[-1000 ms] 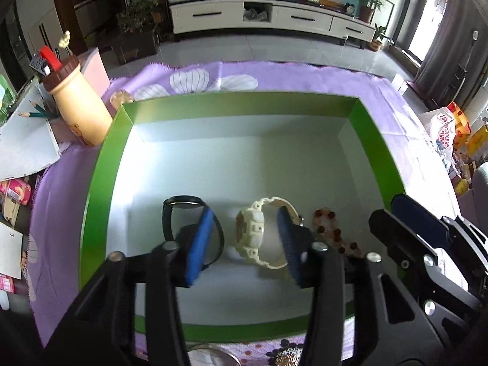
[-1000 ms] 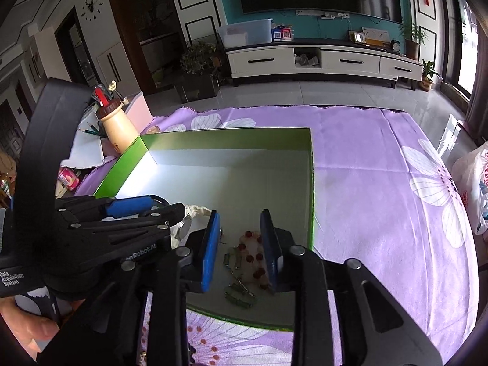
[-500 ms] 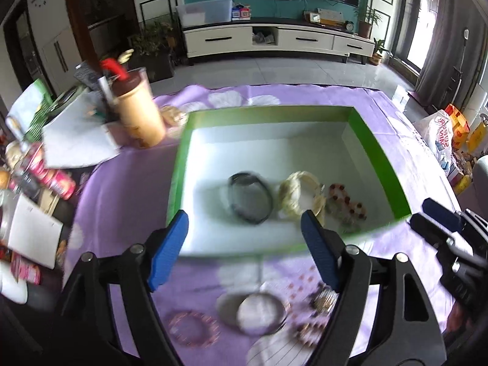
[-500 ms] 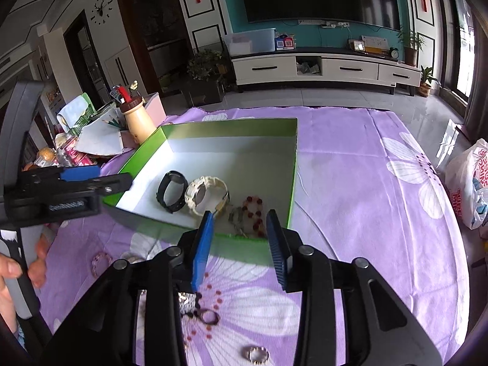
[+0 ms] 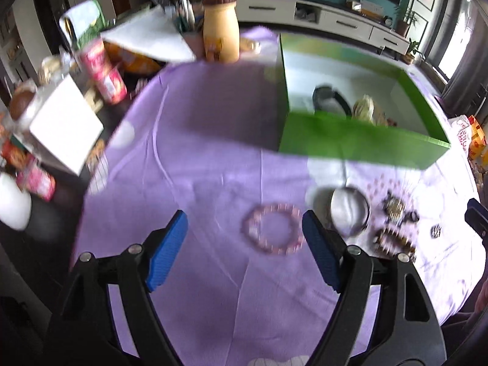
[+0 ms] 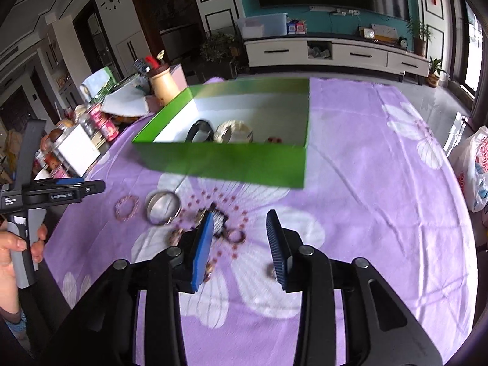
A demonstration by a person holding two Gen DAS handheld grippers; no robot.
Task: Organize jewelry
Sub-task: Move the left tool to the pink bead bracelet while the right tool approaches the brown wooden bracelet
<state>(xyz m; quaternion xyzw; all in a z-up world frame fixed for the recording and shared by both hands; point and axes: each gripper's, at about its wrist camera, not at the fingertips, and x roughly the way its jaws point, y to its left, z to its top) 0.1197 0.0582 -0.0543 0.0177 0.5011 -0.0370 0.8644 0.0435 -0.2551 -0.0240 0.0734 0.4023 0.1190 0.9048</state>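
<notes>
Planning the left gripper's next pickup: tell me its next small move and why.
Probably lower the left gripper straight down over the pink bead bracelet. It is open and empty, the bracelet lies flat on the purple cloth between its fingers, outside the green box, where a black watch and a cream watch already lie.

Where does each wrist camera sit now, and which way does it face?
Left wrist: on the left gripper, above the purple cloth, facing the pink bead bracelet; open blue fingers show.
Right wrist: on the right gripper, facing scattered jewelry; open fingers and the person's left hand show.
Shared: green box, silver bangle.
</notes>
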